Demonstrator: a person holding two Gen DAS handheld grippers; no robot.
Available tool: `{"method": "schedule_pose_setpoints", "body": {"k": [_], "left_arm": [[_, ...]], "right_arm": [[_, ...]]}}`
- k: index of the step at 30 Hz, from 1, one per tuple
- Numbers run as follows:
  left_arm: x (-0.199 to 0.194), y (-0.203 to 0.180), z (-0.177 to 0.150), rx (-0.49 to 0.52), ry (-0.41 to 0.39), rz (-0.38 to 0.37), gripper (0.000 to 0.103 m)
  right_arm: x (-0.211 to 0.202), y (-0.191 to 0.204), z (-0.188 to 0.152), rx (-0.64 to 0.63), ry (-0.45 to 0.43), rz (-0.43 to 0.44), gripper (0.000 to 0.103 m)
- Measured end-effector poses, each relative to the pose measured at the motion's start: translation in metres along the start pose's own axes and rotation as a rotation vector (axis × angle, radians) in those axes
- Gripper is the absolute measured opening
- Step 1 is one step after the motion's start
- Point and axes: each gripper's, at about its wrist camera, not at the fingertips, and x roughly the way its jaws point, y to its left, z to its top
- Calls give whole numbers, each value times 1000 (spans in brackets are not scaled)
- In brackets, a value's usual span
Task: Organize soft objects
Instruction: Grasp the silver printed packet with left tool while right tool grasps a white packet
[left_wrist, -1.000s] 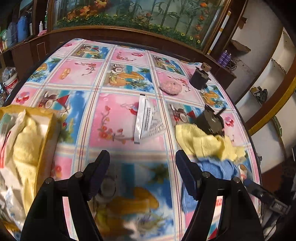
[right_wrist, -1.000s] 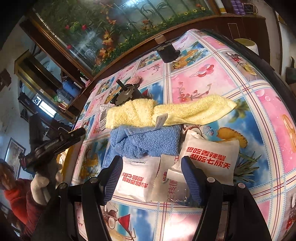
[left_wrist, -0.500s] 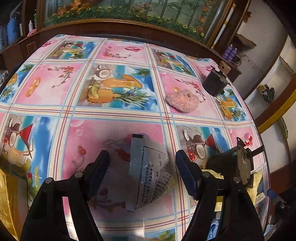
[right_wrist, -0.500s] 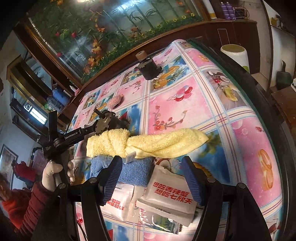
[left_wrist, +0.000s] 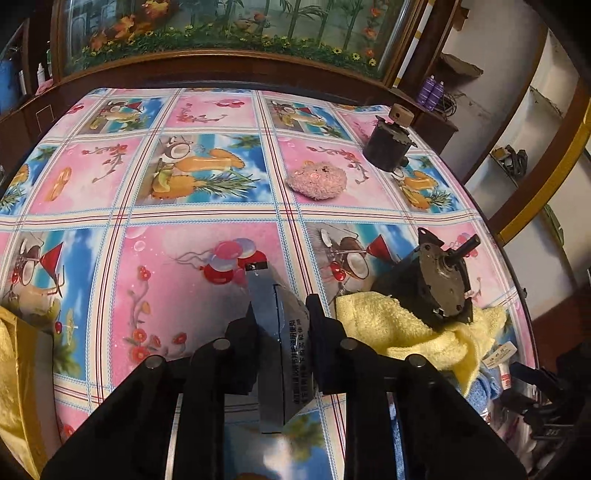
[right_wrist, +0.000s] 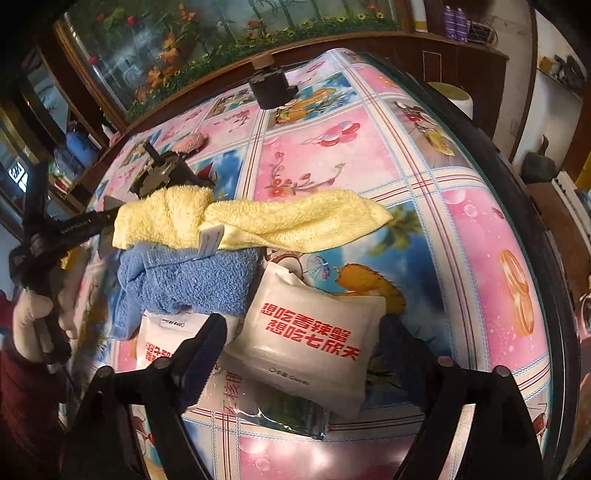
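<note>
- Left wrist view: the left gripper (left_wrist: 282, 325) now has its two fingers closed on the silver foil packet (left_wrist: 279, 332). Half a second ago the fingers stood wide apart on both sides of this packet; now they squeeze it, and it stands on its edge between them, slightly bent.
- In the same view, the packet's far end seems to be a little above the patterned tablecloth (left_wrist: 184, 192), but I cannot tell if the whole packet is already lifted.
- The pink fluffy puff (left_wrist: 317, 181) lies alone further back, and the dark motor (left_wrist: 428, 284) leans on the yellow towel (left_wrist: 388, 325) at the right. A yellow cloth bag (left_wrist: 14, 369) shows at the left edge; it may be the place for collected things, but this is only my guess.
- My judgement: the grasp is done, and the next step is to carry the packet away to its place.
- Right wrist view: the right gripper (right_wrist: 303, 354) has its fingers wide apart and holds nothing. It has come closer to the pile than it was one second ago, and the fingers now stand on both sides of the white pouch with red letters (right_wrist: 306, 339).
- Behind the pouch lie the blue towel (right_wrist: 192, 280) and, on top of it, the yellow towel with a small label. A second white pouch (right_wrist: 166, 343) lies at the left, partly under the blue towel.
- The person's left hand (right_wrist: 37, 325), in a light glove, holds the other tool at the left edge of this view.
- I think the pouch is the right tool's next target; the soft pile is not yet sorted.
</note>
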Motion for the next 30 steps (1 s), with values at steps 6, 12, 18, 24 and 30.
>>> {"method": "schedule_pose_setpoints", "body": {"k": [6,12,18,24,30], "left_arm": [[-25,3,-13,-19,-28,-40,19],[-55,7,-26,-62,-56,-103,19],[-99,13,-47,-98,-111,-156,19],[-142,27,-68,-137,-184,-180,19],[-178,49,-90,-183,-246,-185,19]], "right_arm": [[0,11,-2,-32,-34,-28,61],[-22,7,-5,-18,-75,22,32],[-51,-7,-3,42,-142,82,15],[-72,-36,-4,146,-181,164,11],[-97,-41,-5,174,-225,199,10]]}}
